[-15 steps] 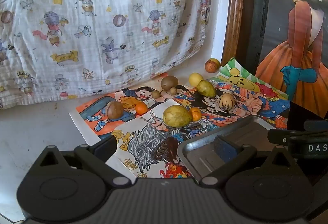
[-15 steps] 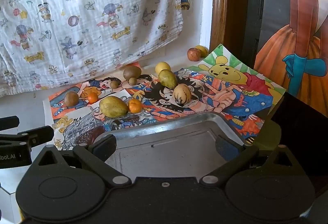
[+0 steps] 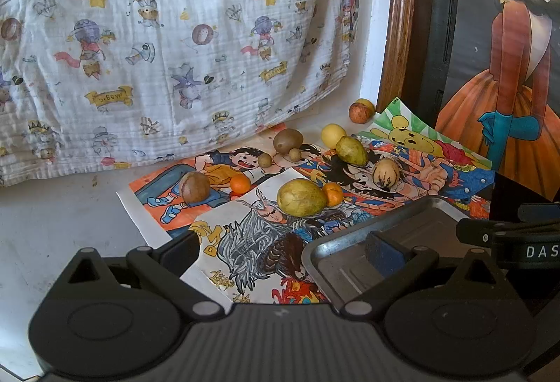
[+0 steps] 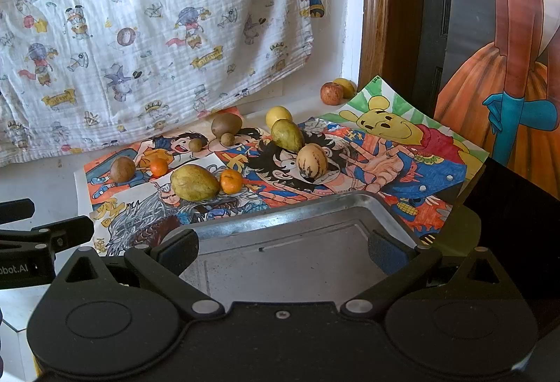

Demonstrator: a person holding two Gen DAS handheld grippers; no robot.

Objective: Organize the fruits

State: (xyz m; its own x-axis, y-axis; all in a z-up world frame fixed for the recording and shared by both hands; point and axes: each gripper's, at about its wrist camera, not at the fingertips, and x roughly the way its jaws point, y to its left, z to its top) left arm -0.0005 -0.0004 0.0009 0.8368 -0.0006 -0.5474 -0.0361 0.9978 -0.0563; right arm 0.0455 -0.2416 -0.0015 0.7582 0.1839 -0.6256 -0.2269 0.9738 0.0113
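Note:
Several fruits lie on cartoon posters (image 3: 245,235) (image 4: 402,168): a big green mango (image 3: 301,197) (image 4: 194,182) touching an orange (image 3: 332,193) (image 4: 231,181), a second small orange (image 3: 240,184) (image 4: 159,167), a brown round fruit (image 3: 195,186) (image 4: 121,168), a striped melon (image 3: 385,172) (image 4: 311,161), a green pear-shaped fruit (image 3: 351,150) (image 4: 287,135), a lemon (image 3: 333,134) (image 4: 278,116) and a kiwi (image 3: 288,140) (image 4: 226,124). An empty metal tray (image 3: 336,242) (image 4: 297,263) sits nearest. My left gripper (image 3: 283,250) is open beside the tray's left rim. My right gripper (image 4: 283,250) is open over the tray.
An apple (image 3: 359,112) (image 4: 331,93) and a yellow fruit sit at the back by a wooden frame (image 3: 399,32). A printed cloth (image 3: 175,32) hangs behind. A painted panel (image 3: 507,67) stands at the right. Two small brown fruits (image 3: 294,154) lie by the kiwi.

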